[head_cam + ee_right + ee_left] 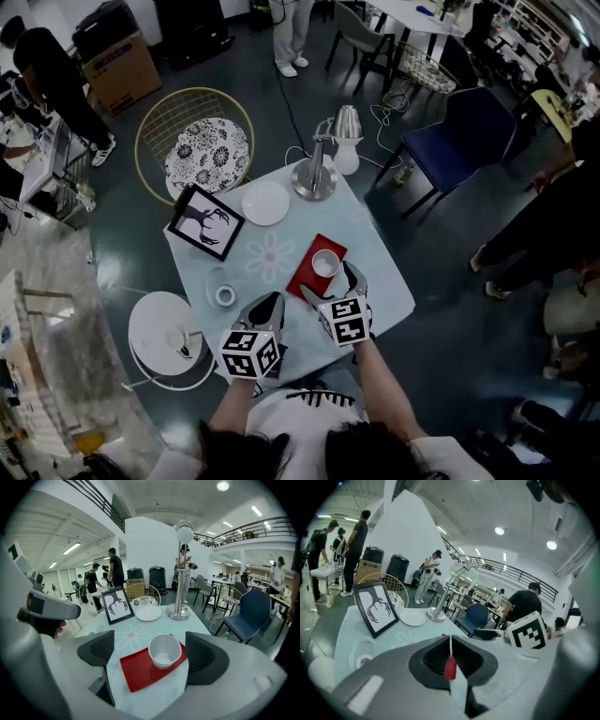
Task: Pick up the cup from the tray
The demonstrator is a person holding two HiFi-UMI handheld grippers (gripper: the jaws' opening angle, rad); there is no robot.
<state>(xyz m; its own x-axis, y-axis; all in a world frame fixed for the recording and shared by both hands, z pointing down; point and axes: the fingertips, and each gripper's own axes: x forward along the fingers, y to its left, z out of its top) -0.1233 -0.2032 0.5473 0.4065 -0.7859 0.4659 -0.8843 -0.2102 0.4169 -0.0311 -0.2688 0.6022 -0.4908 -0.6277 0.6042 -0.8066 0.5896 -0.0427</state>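
A white paper cup [325, 263] stands upright and empty on a red tray [305, 275] on the pale blue table [375, 272]. In the right gripper view the cup [165, 651] sits on the tray [140, 671] between and just ahead of my jaws. My right gripper [333, 286] [151, 652] is open wide, with neither pad touching the cup. My left gripper [270, 307] [450, 654] hovers at the near table edge, left of the tray. Its jaws are shut with nothing held, and only a red sliver of tray shows through the slit.
A framed antler picture [206, 222], a white plate [265, 202], a lamp base [314, 178] and a small round holder [223, 295] share the table. A wire chair [195, 141] and a blue chair [469, 131] stand beyond it. Several people stand around the room.
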